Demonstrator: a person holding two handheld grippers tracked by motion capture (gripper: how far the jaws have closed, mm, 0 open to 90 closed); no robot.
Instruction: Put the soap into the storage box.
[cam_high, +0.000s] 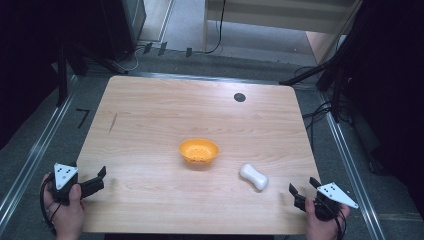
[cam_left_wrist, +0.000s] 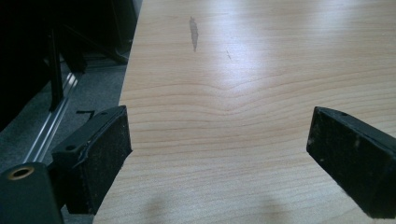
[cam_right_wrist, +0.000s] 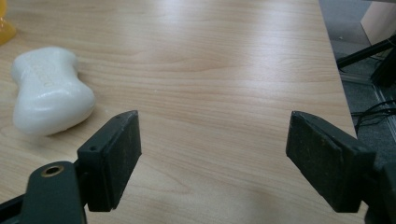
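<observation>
Right gripper (cam_high: 304, 188): jaws spread wide, nothing held, low over the table (cam_high: 150, 125). White soap bar (cam_high: 254, 176): lies just ahead and left of it, apart. Orange bowl (cam_high: 199, 151): beyond the soap. Left gripper (cam_high: 95, 181): jaws spread, nothing held.

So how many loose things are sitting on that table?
2. An orange bowl stands near the middle of the table, and a white soap bar lies apart from it, nearer the right gripper. Nothing seems hidden.

Smooth glossy white soap bar (cam_right_wrist: 49, 95), perhaps plastic; pale matt wood-grain table (cam_high: 165, 107).
</observation>
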